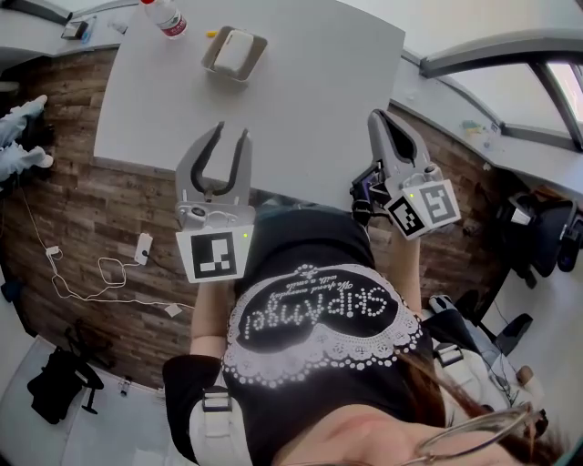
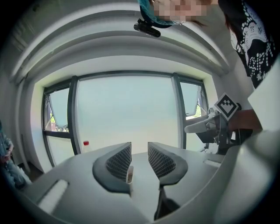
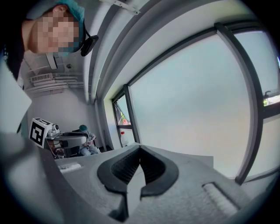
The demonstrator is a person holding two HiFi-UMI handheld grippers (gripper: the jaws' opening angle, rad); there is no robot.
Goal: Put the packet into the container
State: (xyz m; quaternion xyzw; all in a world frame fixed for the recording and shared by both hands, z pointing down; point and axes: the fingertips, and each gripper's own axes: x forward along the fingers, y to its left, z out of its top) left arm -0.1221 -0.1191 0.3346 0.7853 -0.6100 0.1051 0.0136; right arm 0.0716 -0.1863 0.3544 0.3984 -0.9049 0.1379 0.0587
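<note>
White packet point(image 1: 235, 52) lies in the container point(image 1: 209, 55), long axis pointing away; left tool point(image 1: 231, 129) narrowly apart, right tool point(image 1: 379, 115) closed.

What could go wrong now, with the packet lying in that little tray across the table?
1. The open, empty left gripper points toward the container; a careless push might shove it or flip the packet out.
2. The bottle stands close beside the container and could be knocked over.
3. Loose cables lie on the wooden floor, a tripping hazard.
</note>
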